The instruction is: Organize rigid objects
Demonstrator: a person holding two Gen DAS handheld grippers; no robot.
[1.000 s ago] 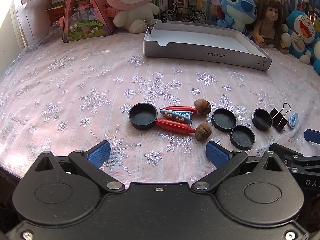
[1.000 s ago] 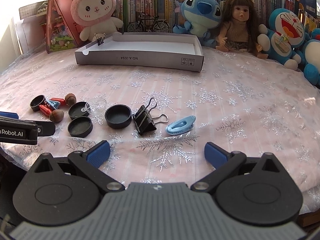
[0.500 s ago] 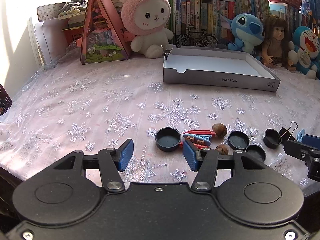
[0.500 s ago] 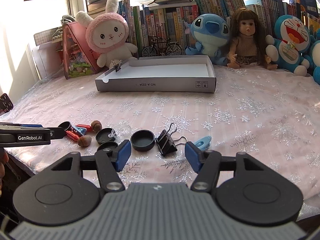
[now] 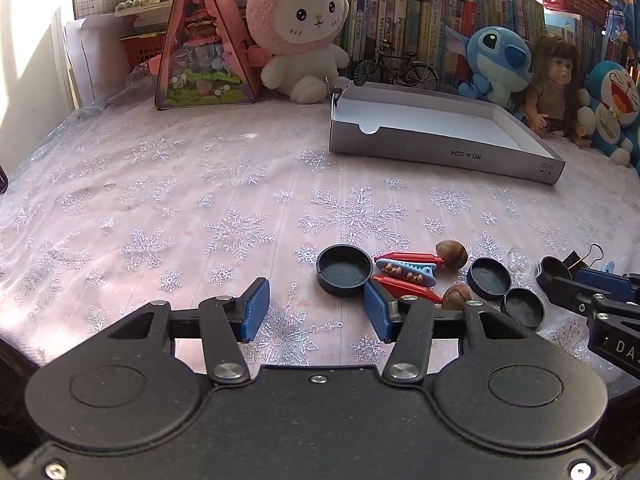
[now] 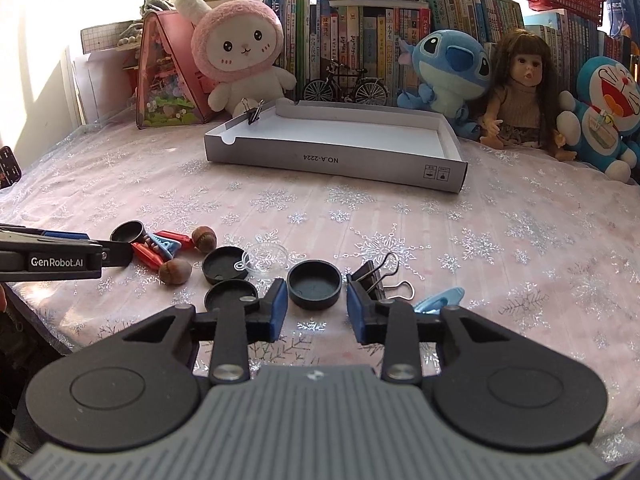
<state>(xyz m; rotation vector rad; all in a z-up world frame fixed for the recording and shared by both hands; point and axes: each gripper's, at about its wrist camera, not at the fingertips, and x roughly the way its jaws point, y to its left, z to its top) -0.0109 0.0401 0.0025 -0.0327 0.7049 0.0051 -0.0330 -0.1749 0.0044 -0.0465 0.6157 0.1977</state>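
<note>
Small items lie near the table's front edge: several black caps, the leftmost (image 5: 345,270) and the rightmost (image 6: 314,285); red and blue clips (image 5: 406,272); two acorns (image 5: 452,254); a clear dish (image 6: 265,259); a black binder clip (image 6: 374,278); a light blue clip (image 6: 439,299). My left gripper (image 5: 316,310) is open and empty, just in front and left of the leftmost cap. My right gripper (image 6: 316,312) is open and empty, with the rightmost cap just beyond its fingertips.
A shallow grey cardboard tray (image 5: 444,152) sits at the back of the table, a binder clip (image 6: 254,112) on its left corner. Plush toys, a doll (image 6: 520,92), a pink triangular box (image 5: 202,44) and books line the back. A snowflake cloth covers the table.
Both grippers drew back and up from the items, and their jaws narrowed from wide open to partly open. The objects have not moved.
</note>
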